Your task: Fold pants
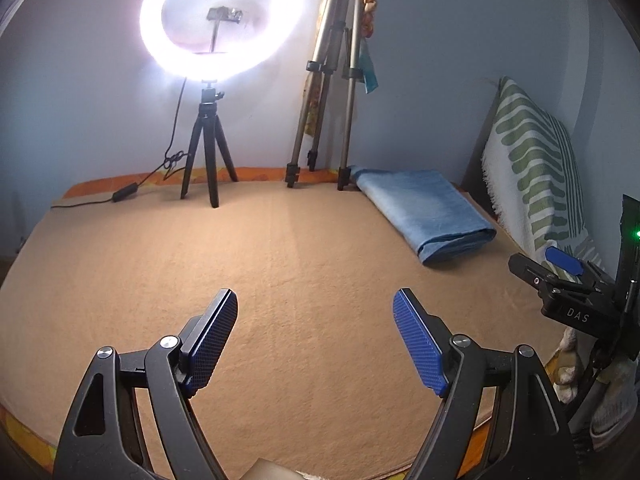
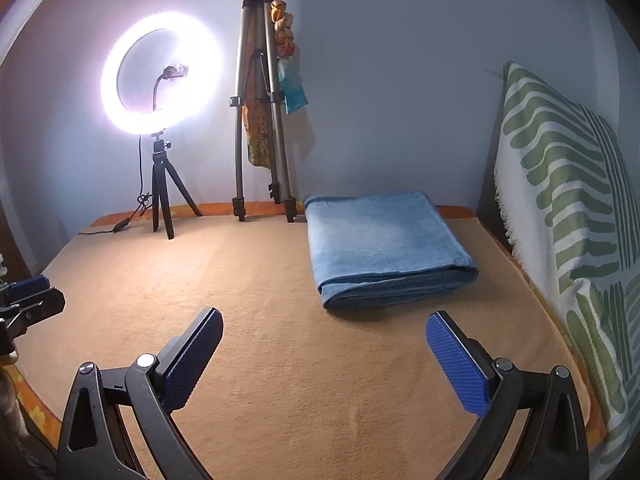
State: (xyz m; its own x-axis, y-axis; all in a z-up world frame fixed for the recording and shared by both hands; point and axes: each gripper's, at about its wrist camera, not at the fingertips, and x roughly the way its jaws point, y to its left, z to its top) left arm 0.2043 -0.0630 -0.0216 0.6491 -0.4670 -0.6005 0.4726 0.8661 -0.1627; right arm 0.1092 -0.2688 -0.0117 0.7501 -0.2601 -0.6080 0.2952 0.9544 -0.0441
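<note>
Both of my grippers hover above the tan blanket that covers the bed. The left gripper has its fingers spread wide, nothing between them; the right gripper likewise stands with fingers spread and empty.

The pants, light blue, lie as a flat rectangular stack of several layers at the far right of the blanket, just beside the green-striped cushion and near the tall tripod. The layered edges and a rounded fold face my fingers.

From the right gripper the stack lies ahead and slightly right, near; from the left gripper it lies ahead and well to the right, farther off. Its long axis runs away from me toward the wall, by my reading. The right gripper is therefore the nearer one.

The pants already lie in a folded state; whether further folds are wanted, I cannot settle. A lit ring light stands at the far left.
</note>
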